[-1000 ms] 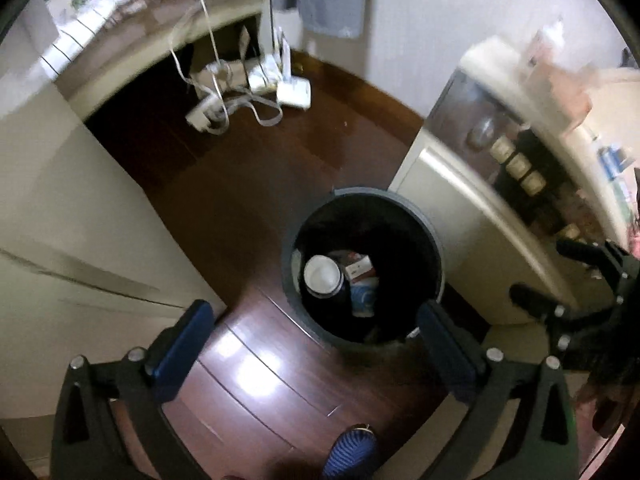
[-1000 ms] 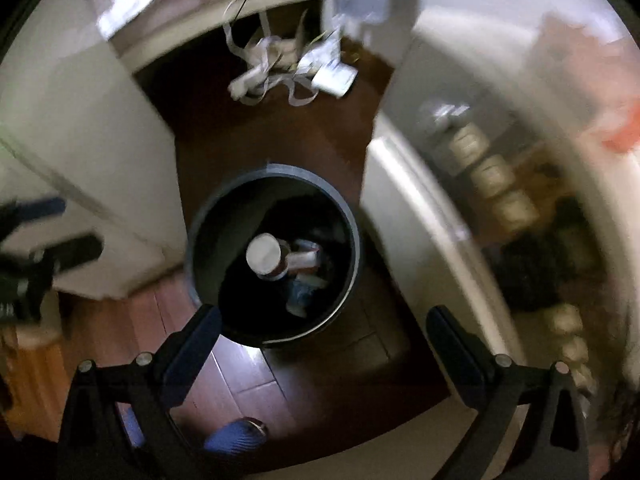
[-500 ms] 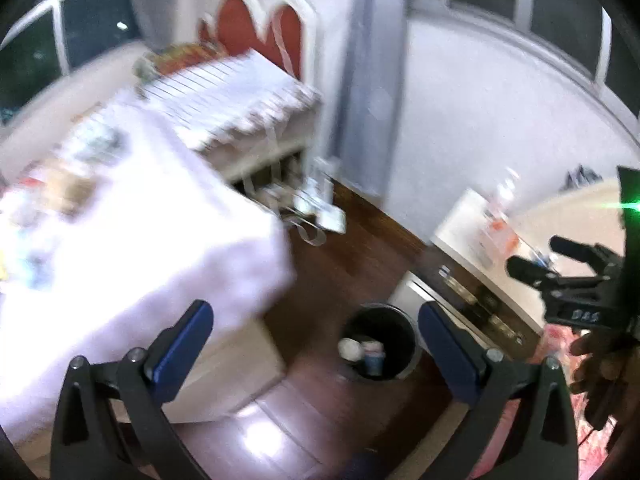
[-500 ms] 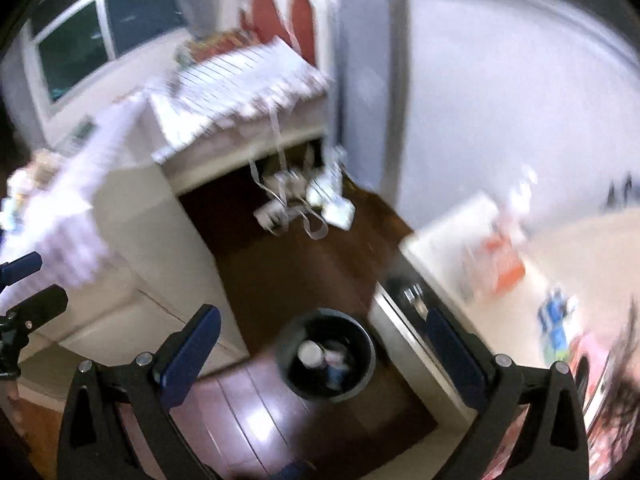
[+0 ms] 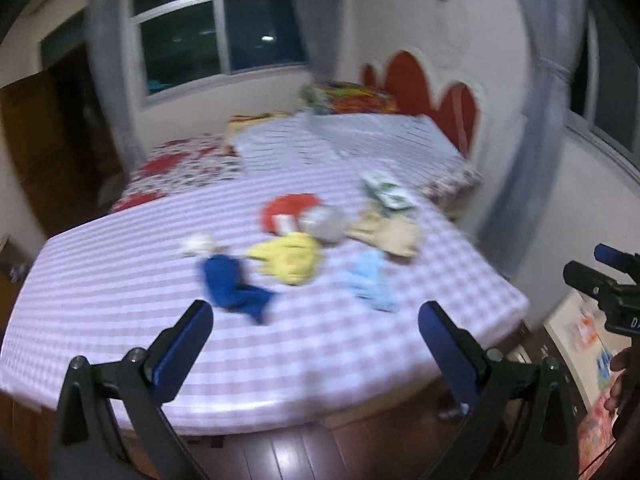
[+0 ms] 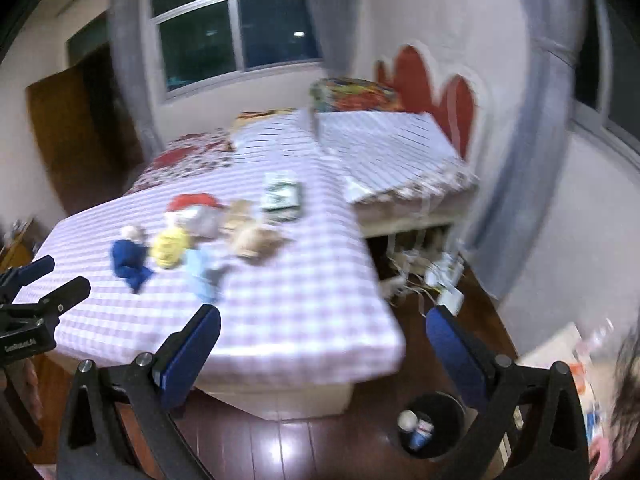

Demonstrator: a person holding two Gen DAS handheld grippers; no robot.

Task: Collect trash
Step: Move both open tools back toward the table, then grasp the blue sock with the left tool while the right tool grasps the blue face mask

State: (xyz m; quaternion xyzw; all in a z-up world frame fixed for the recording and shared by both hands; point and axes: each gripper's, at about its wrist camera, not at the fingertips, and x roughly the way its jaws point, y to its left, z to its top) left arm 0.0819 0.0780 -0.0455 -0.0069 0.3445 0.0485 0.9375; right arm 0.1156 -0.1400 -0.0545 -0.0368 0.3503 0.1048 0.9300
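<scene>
The left gripper [image 5: 316, 330] hung spread and empty before the checked bed [image 5: 120, 280], its blurred scraps of trash [image 5: 288, 258] lying beyond the fingertips, while the right gripper [image 6: 324, 336], likewise spread and empty, hung above the bin [image 6: 434, 424].

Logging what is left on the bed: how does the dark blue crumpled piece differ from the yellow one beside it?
The dark blue piece is stretched out with a trailing tail; the yellow piece is bunched into a rounder lump. The blue one lies nearer the left gripper. Both are crumpled on the checked bedcover, ungrasped.
</scene>
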